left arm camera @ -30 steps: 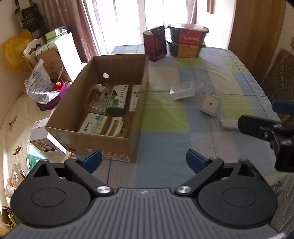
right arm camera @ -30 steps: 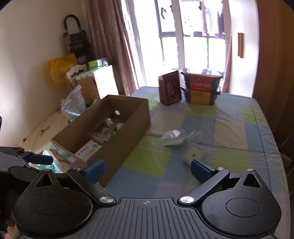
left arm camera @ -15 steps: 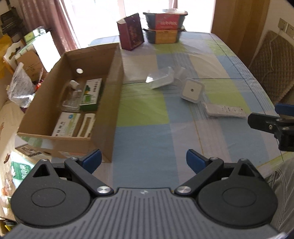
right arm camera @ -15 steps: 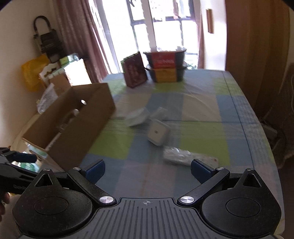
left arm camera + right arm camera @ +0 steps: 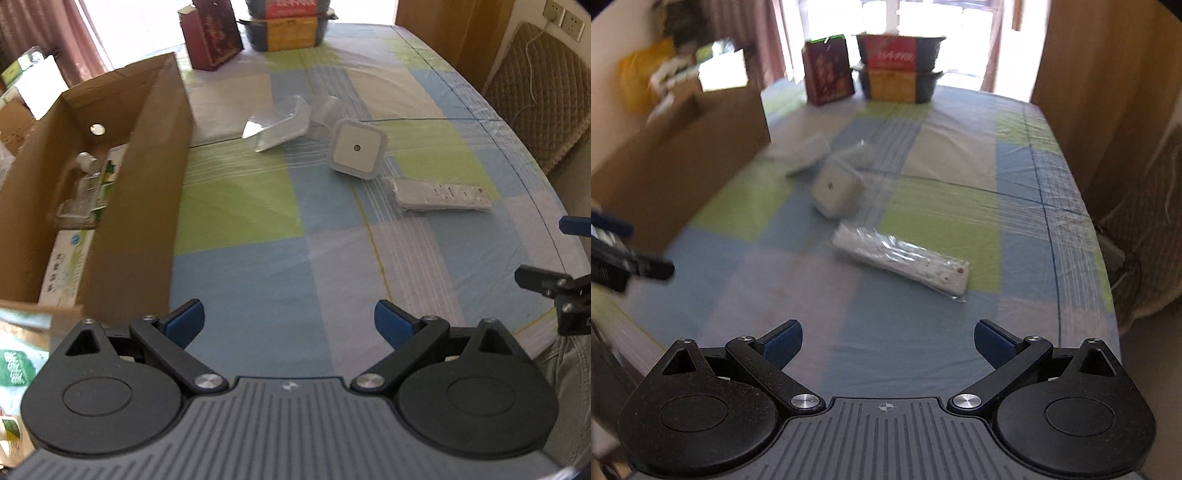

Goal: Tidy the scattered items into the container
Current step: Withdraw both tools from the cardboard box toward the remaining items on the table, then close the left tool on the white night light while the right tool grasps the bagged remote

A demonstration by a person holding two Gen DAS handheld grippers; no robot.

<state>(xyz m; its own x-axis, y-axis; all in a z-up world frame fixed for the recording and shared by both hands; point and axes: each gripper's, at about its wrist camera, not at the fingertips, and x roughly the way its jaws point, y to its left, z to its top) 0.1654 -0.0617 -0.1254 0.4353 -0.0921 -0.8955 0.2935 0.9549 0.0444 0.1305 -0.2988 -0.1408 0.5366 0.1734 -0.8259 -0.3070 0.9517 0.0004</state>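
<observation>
My right claw (image 5: pixel 888 341) hung wide and empty over the near edge of the table (image 5: pixel 820 332), and my left claw (image 5: pixel 289 319) was just as wide and empty beside the box (image 5: pixel 147 192). Neither touched anything. Straight ahead of the right claw lay the wrapped remote (image 5: pixel 901 258), flat and slanted across the cloth, the nearest of the loose items. Just beyond it sat the white square plug (image 5: pixel 836 190), tilted, and behind that a clear tray (image 5: pixel 280 127), lying against a second clear piece.

The box stood to the left, already holding several cartons (image 5: pixel 64 269), so those loose pieces were what remained. I judged the remote to be the step in hand. To do it well I would turn the claw so its jaws crossed the remote's narrow width, come down near its middle, and close firmly, since the slick wrapper looked likely to slip. The plug would want a grip across two flat sides.
</observation>
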